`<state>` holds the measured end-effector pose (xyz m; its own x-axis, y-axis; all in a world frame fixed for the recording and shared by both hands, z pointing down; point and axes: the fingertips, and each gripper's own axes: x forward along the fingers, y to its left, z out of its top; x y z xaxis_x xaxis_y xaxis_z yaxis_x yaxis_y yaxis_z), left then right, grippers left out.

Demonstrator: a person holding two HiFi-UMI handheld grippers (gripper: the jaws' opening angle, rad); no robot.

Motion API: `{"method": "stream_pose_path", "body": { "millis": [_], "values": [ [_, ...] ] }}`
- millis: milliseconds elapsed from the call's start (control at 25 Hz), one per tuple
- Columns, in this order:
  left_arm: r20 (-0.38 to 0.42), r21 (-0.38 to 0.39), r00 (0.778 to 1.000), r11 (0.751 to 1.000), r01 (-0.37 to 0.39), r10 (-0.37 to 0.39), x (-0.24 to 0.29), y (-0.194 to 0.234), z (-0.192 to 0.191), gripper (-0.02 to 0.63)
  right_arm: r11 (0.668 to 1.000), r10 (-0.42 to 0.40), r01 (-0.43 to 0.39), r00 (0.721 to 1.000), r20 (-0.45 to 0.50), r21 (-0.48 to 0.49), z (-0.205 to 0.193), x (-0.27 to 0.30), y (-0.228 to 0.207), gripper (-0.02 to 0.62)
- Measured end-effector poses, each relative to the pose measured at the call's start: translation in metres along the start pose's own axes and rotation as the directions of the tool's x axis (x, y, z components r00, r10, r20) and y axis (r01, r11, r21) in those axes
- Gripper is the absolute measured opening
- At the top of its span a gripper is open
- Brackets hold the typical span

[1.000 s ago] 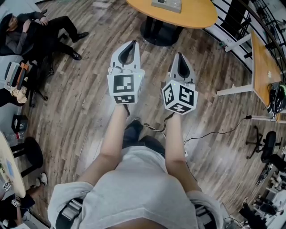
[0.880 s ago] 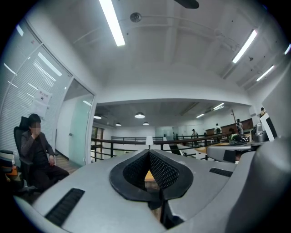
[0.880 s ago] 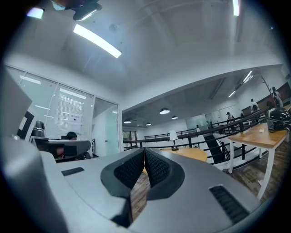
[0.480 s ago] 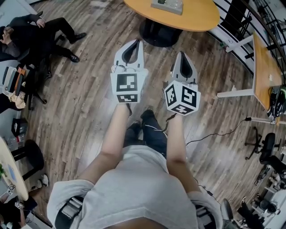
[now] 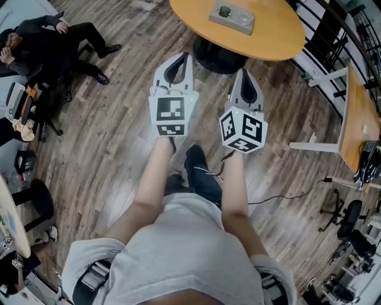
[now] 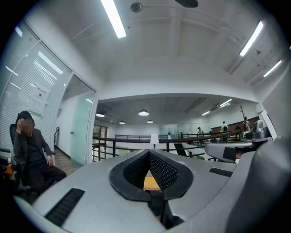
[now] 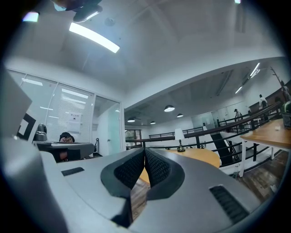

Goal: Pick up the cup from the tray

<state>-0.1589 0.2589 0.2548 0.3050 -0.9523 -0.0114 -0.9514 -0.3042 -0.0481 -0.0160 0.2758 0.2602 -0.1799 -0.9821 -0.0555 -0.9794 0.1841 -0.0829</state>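
I hold the left gripper (image 5: 178, 56) and the right gripper (image 5: 241, 72) level and side by side in front of me. Both point toward the far round table (image 5: 271, 37), which I judge is simply a carrying pose, since the table is well apart from the tips and nothing is within reach. Each gripper's jaws are pressed together at the tips with nothing between them.

The cup (image 5: 224, 11) sits on the grey tray (image 5: 230, 24) on the far side of the tabletop, a little right of straight ahead. It shows only as a small dark circle, so I take it to be upright, long axis vertical, mouth facing up. I cannot make out a handle or which way it faces.
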Motion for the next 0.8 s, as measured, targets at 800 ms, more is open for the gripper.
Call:
{"method": "stream_pose_path", "body": {
  "millis": [800],
  "values": [
    [-0.017, 0.002, 1.0, 1.0, -0.023, 0.023, 0.162, -0.021, -0.006, 0.006, 0.999, 0.005, -0.005, 1.0, -0.015, 0.04, -0.01, 0.136, -0.108, 0.008]
  ]
}}
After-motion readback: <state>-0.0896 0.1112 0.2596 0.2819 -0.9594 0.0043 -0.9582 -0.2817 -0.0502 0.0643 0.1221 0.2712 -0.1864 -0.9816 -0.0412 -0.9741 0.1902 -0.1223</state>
